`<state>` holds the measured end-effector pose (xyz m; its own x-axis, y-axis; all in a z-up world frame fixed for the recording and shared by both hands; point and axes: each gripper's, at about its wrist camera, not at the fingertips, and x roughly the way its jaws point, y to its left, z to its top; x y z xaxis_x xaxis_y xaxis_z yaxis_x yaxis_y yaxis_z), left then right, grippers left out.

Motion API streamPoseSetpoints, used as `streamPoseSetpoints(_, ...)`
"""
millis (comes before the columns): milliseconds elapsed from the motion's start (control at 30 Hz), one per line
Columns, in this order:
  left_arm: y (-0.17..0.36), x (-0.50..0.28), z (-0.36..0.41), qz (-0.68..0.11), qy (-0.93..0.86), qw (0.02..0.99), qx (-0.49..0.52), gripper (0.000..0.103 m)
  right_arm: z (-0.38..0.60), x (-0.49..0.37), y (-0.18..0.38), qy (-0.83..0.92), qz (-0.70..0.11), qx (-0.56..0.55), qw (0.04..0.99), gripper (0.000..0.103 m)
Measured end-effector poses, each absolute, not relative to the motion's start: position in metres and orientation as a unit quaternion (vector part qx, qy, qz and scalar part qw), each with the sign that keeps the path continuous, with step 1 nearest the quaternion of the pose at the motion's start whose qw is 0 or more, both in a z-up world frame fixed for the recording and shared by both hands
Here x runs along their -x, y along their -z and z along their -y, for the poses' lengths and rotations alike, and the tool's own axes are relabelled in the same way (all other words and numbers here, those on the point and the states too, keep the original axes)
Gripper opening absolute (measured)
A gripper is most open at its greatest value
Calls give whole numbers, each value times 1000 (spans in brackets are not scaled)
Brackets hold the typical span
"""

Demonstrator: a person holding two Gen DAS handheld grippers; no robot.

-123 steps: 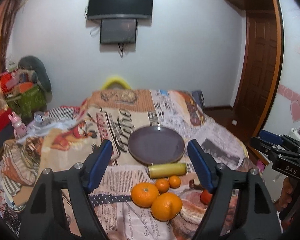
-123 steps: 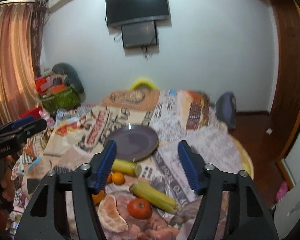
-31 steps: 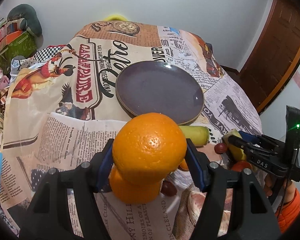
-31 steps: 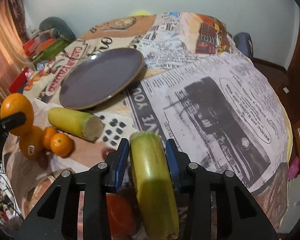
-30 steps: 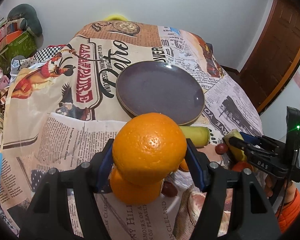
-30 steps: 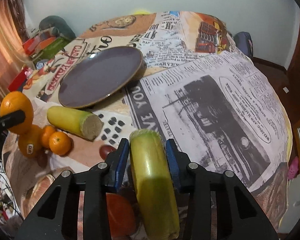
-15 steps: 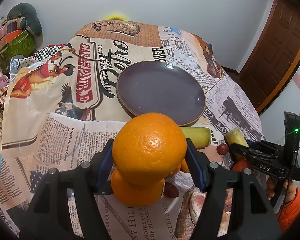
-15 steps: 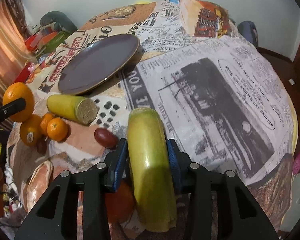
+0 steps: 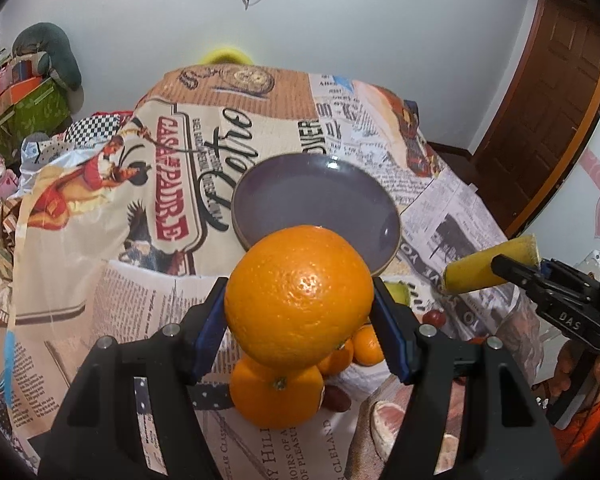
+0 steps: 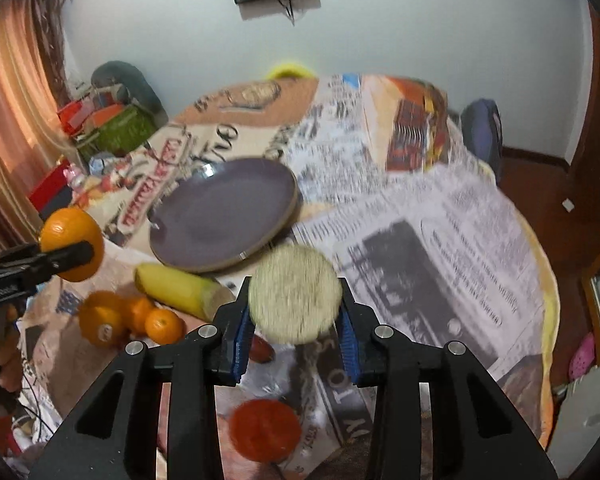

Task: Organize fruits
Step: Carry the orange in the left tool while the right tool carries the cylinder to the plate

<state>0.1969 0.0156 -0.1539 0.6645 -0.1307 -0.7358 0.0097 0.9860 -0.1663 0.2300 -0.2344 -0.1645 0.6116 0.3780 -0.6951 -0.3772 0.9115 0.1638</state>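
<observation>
Squarely between blue fingers (image 9: 210,326): orange (image 9: 299,297).

Left hand-held gripper (image 9: 300,320): blue pads clamped on both sides of a large orange (image 9: 298,300), held raised, level. Right hand-held gripper (image 10: 296,322): pads closed on a yellow corn piece (image 10: 295,294), cut end facing camera, also raised. Person's right hand (image 9: 576,372) grips the handle below.

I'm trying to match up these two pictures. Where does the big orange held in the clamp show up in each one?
Left wrist view: the big orange fills the lower centre, clamped in the left gripper.
Right wrist view: the same orange is small at the left edge.
Shared landmark: the purple plate on the table.
</observation>
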Motion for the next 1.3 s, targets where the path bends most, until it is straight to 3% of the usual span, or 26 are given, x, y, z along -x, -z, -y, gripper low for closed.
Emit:
streamPoseSetpoints(433, 139, -215, -29, -393, 40, 917, 66, 67, 186, -236, 141, -258, -366, 18, 894, 34)
streamPoseSetpoints(1300, 208, -311, -41, -473, 71, 877, 46, 67, 117, -312, 180, -301, -408, 68, 859, 34)
